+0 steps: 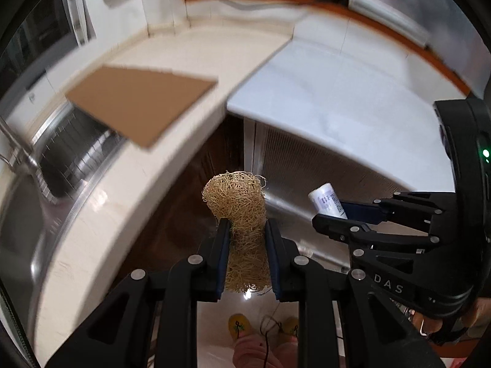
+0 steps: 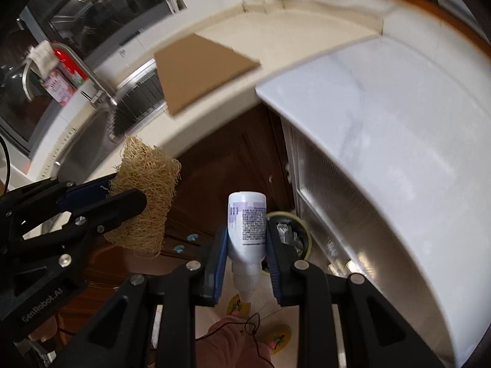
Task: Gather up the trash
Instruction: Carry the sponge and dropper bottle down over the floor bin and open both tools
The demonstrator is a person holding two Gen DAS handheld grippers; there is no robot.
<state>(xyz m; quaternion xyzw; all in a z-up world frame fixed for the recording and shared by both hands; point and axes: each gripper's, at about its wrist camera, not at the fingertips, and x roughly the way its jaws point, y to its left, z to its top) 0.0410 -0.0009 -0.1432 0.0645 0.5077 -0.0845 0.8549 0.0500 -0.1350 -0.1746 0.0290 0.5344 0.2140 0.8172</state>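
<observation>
Loofah (image 1: 237,202), bottle (image 2: 249,227), cardboard (image 1: 138,104) over sink (image 1: 70,141)

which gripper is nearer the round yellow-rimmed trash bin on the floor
Right. The right gripper, clamping a white plastic bottle, sits just beside the bin in its view; the left gripper, holding a tan loofah sponge, is farther off to the side.

A tan, fibrous loofah scrap (image 1: 237,214) stands upright, pinched mid-air; a white labelled bottle (image 2: 247,227) hangs cap-down, clamped, above a trash bin (image 2: 294,233) below.
</observation>
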